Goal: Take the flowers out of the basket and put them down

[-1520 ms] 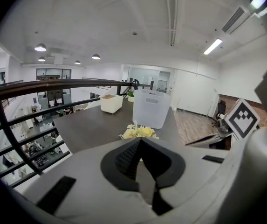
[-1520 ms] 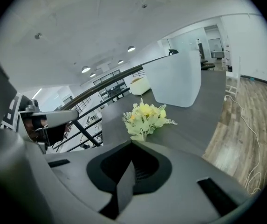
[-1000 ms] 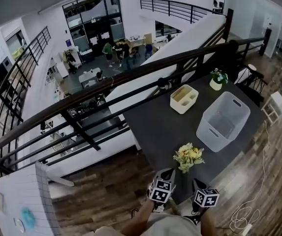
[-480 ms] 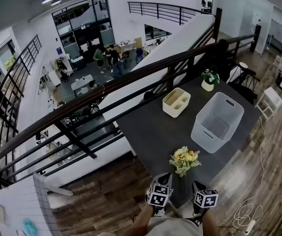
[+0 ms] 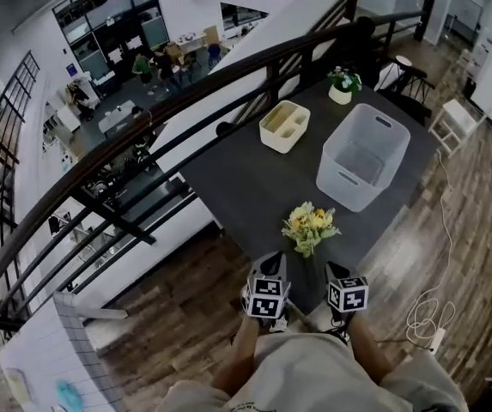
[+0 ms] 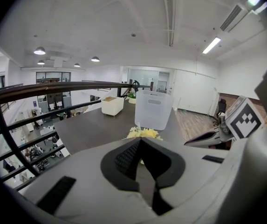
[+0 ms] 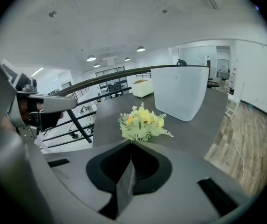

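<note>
Here the flowers [image 5: 310, 227], a small yellow and green bunch, are out of the basket [image 5: 343, 181] and stand on the dark bench [image 5: 254, 178]. They are just in front of the basket's near wall, apart from it, on the side toward the person. The basket is a translucent white plastic one with handle slots, and it is upright and empty.

Behind the basket's left corner, near the railing [image 6: 40, 88], there is a cream organizer box [image 5: 284, 125]. A small potted plant [image 5: 342, 82] is behind the basket at the far edge of the bench.

Both tools are on the near side of the basket, past the flowers, and both point toward the bunch.

The left hand-held gripper [image 6: 140, 141] has its jaws pressed together, tip against tip, with nothing between them. In its view the flowers show just beyond the tips, and the basket rises behind them.

The right hand-held gripper [image 7: 131, 143] has its jaws almost together. They have just been opening a little, and only a thin slit is between the pads. The bunch rises directly past its tips. Whether a stem reaches into that slit, I cannot tell, because the tips cover the base of the bunch.
</note>
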{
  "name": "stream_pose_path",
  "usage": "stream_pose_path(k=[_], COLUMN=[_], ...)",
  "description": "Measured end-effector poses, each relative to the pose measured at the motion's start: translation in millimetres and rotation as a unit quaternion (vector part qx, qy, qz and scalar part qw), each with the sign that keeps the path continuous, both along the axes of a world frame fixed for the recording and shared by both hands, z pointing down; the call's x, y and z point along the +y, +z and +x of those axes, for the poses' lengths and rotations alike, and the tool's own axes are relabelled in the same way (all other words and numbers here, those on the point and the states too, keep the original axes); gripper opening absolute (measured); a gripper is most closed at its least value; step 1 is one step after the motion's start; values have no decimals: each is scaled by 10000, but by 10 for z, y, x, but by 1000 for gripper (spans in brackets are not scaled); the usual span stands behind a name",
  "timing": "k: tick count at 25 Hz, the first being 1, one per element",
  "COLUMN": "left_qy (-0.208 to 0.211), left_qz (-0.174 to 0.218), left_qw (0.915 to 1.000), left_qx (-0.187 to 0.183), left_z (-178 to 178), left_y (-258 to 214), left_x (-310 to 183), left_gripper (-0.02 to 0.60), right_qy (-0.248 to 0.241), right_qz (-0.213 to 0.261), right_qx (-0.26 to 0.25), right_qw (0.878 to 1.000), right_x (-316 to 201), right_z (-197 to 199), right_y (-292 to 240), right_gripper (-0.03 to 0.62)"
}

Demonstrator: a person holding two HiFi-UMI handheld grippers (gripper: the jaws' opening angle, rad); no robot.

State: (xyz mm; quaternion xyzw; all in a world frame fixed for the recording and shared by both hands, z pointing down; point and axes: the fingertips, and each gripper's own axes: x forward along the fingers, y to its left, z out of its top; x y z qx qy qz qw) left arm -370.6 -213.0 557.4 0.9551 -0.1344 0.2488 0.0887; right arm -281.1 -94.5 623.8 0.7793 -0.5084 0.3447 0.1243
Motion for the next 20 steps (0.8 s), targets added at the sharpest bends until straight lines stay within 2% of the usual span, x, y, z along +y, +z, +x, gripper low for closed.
stream_pose_path(k=[6,8,10,12,14,20], left_qy=[93,130,159,183,187,163], left_qz=[-156,-245,-294,-351,-426,-636], left_qw=[9998,9995,9993,9991,9988,9978], left_qx=[87,127,150,144,121,36], left_z=[52,103,147,163,190,241], left_y=[-16,29,67,104,146,290], left_x=[97,133,144,156,157,114], left_gripper=[23,23,23,23,23,23], right_qy=[176,232,263,228,180,104], right_qz=[-28,-23,-37,-125,-275,-615], right_qx=[-110,-217,-276,-374,-447,-947], right_qw=[9998,9995,9993,9990,9985,9936], right_x=[18,28,12,-12,-44,-193], right_z=[82,122,162,174,212,266], right_y=[-22,-16,17,99,184,499], right_gripper=[39,87,87,116,186,200])
